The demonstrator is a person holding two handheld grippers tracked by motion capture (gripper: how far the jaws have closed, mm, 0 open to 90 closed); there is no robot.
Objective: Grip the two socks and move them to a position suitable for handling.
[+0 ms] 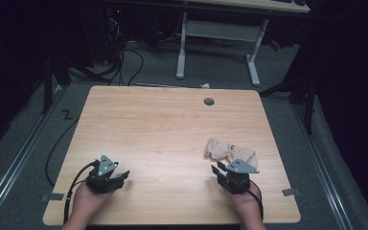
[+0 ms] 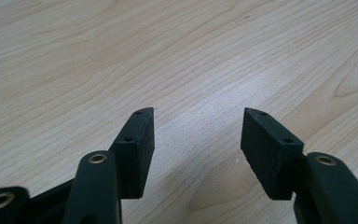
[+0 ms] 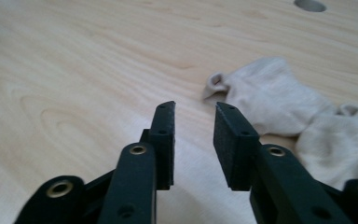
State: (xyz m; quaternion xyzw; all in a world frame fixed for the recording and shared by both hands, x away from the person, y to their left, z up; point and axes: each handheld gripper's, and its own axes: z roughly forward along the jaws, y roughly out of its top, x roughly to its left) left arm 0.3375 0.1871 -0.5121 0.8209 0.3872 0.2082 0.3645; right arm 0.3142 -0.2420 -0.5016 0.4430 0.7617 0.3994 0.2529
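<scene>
I see a light wood tabletop [image 1: 172,139] with a small round grommet hole [image 1: 209,101] near its far edge. Beyond it stands a white-legged desk [image 1: 220,33], with dark cables [image 1: 129,62] trailing over the grey floor [image 1: 33,143], and two strips of tape [image 1: 51,197] sit by the near corners of the tabletop. Nothing lies on the wood between my hands and the cloth, so the way to it is open.

The thing I am working with is a pair of beige socks [image 1: 230,152], crumpled together on the right half of the tabletop. They lie just beyond my right hand-held gripper [image 1: 219,168], slightly to its right, close but apart from its tips. In the right gripper view the socks [image 3: 279,100] rest ahead and to the right of the jaws, one cuff curled up toward me, and the second sock reaches down beside the right jaw. The right jaws stand partly spread with bare wood showing in the narrow gap, pinching nothing.

My left hand-held gripper [image 1: 120,176] sits near the front left of the tabletop, well apart from the socks. Its jaws stand wide, with bare wood between them in the left gripper view [image 2: 196,135], and they hold nothing.
</scene>
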